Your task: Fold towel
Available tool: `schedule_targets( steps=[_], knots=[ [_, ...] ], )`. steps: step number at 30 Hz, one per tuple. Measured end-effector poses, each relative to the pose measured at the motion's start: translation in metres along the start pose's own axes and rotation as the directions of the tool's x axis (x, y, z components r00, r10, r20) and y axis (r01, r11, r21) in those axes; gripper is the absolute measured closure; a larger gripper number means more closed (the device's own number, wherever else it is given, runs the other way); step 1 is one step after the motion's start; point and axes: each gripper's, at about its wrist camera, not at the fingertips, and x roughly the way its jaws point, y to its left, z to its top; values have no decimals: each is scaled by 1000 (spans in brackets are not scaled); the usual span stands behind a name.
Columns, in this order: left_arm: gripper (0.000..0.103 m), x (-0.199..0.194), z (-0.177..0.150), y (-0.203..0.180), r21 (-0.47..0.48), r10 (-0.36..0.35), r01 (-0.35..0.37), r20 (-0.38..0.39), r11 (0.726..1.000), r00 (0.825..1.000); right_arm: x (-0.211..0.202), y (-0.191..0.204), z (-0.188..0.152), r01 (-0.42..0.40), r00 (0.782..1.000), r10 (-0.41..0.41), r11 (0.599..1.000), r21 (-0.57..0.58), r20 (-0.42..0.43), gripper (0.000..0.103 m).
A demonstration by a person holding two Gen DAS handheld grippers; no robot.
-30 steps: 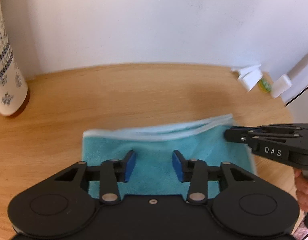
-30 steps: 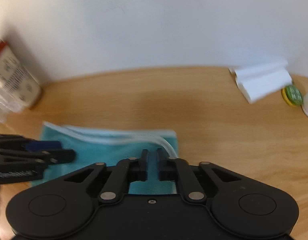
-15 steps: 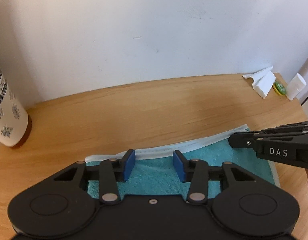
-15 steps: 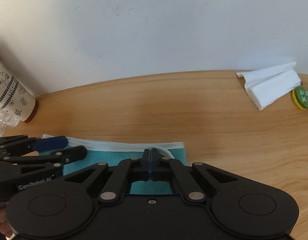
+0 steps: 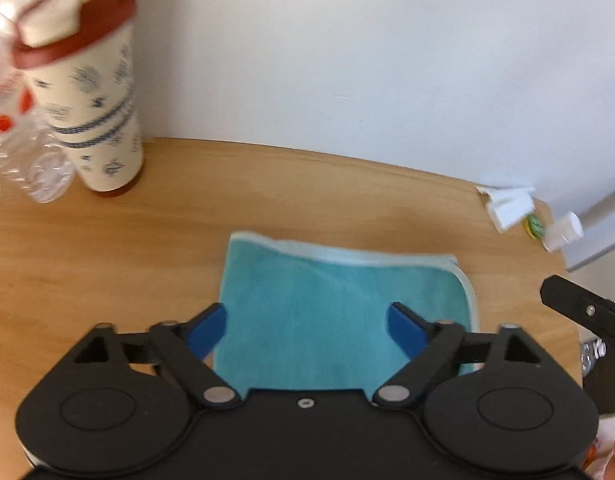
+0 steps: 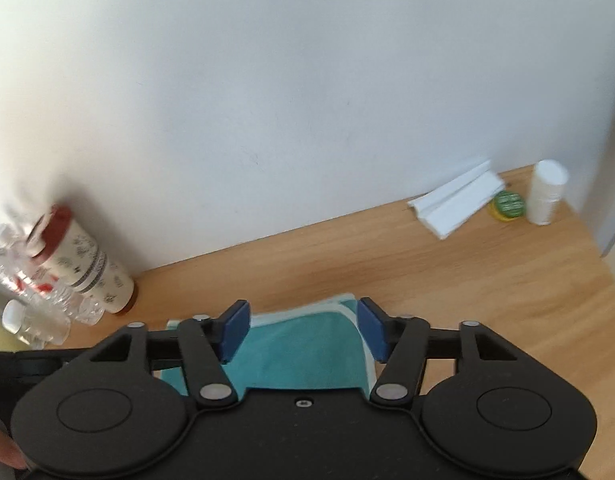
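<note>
Teal cloth, the towel [image 5: 339, 308], lies folded flat on the wooden table [image 5: 107, 264], its pale hem running along the far edge and down the right side. The left gripper [image 5: 307, 326] hangs above the near part of it with its blue pads [image 5: 209, 330] spread wide, roughly as wide as the towel itself, and nothing between them. The right gripper [image 6: 303, 330] is likewise wide open and empty, its pads [image 6: 235, 330] framing the towel's right end, where a rounded fold edge shows. In the left view the right gripper's black tip enters from the right edge, just beside the towel's right side and clear of it.

A cream cup [image 5: 95, 112] with a red lid stands at the back left by the white wall, with crumpled clear plastic bottles [image 5: 31, 160] touching its left side. At the far right corner lie folded white paper [image 6: 457, 204], a green and yellow disc [image 6: 507, 202] and a small white bottle [image 6: 545, 192], well apart from the towel.
</note>
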Motion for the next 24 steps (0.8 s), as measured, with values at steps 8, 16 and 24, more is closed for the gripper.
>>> schedule_targets(
  steps=[8, 16, 24],
  knots=[
    [1, -91, -37, -12, 45, 110, -111, 31, 993, 993, -54, 19, -27, 7, 995, -17, 995, -100, -100, 18],
    [1, -149, -79, -18, 44, 122, -122, 7, 992, 993, -107, 29, -63, 26, 987, -46, 991, -130, -153, 18],
    [1, -176, -118, -34, 88, 209, -206, -31, 975, 977, -127, 20, -76, 60, 982, -77, 993, -106, -174, 18]
  ],
)
